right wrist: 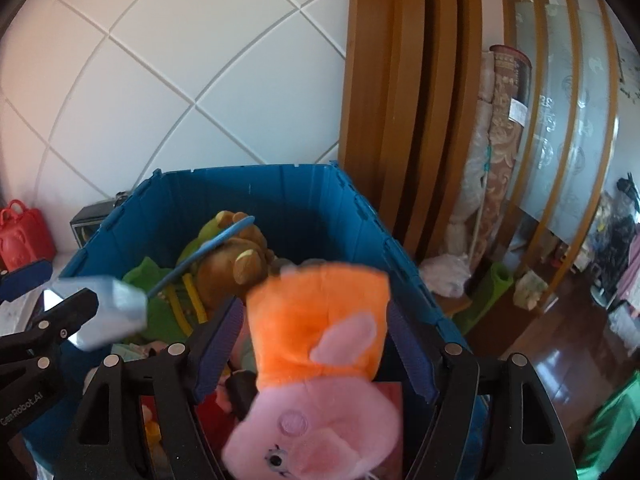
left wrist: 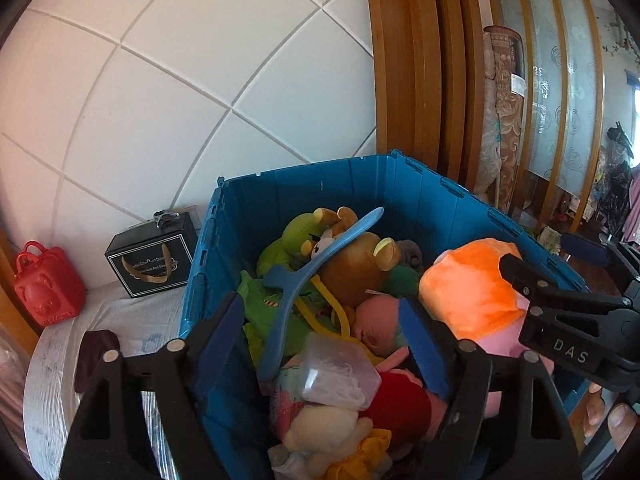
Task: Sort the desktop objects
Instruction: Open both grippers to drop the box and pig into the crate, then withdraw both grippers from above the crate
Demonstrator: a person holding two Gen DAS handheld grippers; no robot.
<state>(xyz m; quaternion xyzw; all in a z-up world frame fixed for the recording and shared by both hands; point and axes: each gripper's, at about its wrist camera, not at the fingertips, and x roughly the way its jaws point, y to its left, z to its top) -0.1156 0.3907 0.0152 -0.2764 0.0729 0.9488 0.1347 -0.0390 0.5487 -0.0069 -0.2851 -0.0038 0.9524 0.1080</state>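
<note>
A blue crate (left wrist: 304, 168) (right wrist: 248, 170) stands in front of me, piled with plush toys, a brown bear (left wrist: 356, 264) and a blue hanger (left wrist: 316, 260). My left gripper (left wrist: 320, 304) (right wrist: 72, 284) hangs open over it. A clear plastic box (left wrist: 340, 372) (right wrist: 104, 308) sits loose below its wide-apart pads, touching neither. My right gripper (right wrist: 316, 308) (left wrist: 536, 252) is open over the crate's right side. A blurred pink pig plush in an orange dress (right wrist: 320, 340) (left wrist: 468, 292) is between its pads, head down, with no pad pressing on it.
Left of the crate, a black gift box (left wrist: 152, 256) and a red toy bag (left wrist: 48, 292) stand on a white-covered surface by the tiled wall. A wooden door frame (right wrist: 384, 100) and a rolled carpet (right wrist: 504, 140) rise behind right. A hand's fingers (left wrist: 612, 424) show bottom right.
</note>
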